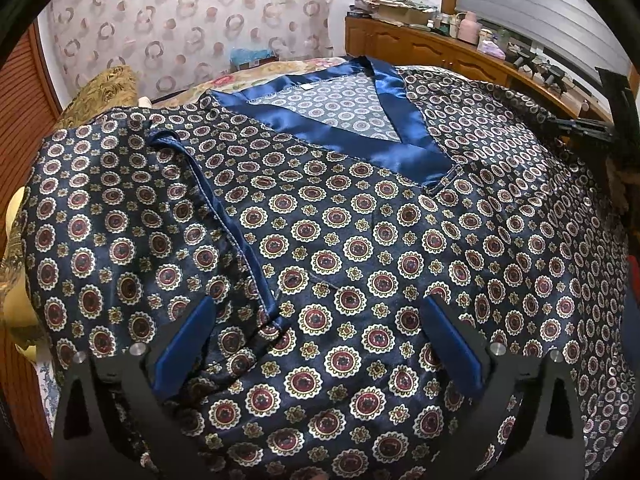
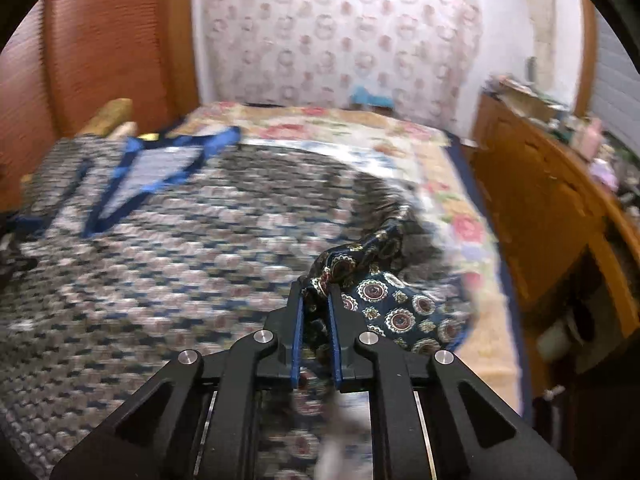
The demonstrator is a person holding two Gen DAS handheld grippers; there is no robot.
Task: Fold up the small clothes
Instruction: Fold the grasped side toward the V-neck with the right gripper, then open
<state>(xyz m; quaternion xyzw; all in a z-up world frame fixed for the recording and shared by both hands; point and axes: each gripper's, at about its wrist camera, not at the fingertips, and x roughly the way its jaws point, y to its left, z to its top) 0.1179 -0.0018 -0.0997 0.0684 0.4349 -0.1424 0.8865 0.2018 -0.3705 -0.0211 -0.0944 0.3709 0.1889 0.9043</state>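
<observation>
A navy satin shirt (image 1: 360, 240) printed with round medallions lies spread on the bed, its blue V-neck trim (image 1: 340, 120) toward the far side. A sleeve with a blue hem (image 1: 224, 216) is folded in over the shirt's left part. My left gripper (image 1: 316, 308) hovers just above the shirt front, wide open, with only flat cloth below it. In the right wrist view the same shirt (image 2: 180, 248) is blurred by motion. My right gripper (image 2: 316, 292) is shut on a bunched fold of the shirt's right edge (image 2: 384, 300), which is lifted off the bedspread.
A floral bedspread (image 2: 452, 200) covers the bed under the shirt. A wooden cabinet (image 2: 552, 216) with clutter on top runs along the right side. A patterned curtain (image 1: 192, 20) hangs behind the bed, and a gold cushion (image 1: 104, 92) lies at the far left.
</observation>
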